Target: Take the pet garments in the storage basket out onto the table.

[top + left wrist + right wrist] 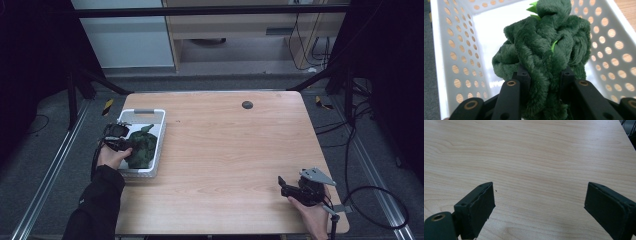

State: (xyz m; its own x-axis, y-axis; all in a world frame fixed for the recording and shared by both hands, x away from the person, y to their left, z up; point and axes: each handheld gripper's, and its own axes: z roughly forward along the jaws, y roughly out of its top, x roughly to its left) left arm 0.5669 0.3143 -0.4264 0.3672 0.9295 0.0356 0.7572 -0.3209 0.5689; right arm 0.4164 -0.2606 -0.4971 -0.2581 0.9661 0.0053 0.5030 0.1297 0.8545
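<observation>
One soft, light green plush toy [544, 57] sits in the white basket [156, 150] at the tabletop's [225, 150] left, our left claw [544, 77] pinching its squashy folds; our right claw [539, 207] hangs released.

Dark green plush toy [544, 50], crumpled, with light green tabs, inside white perforated basket [159, 145] at tabletop's left edge.

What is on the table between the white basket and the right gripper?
Nothing: in the high view, bare wood runs from the basket to the right gripper. The right gripper view also shows bare table ahead.
</observation>
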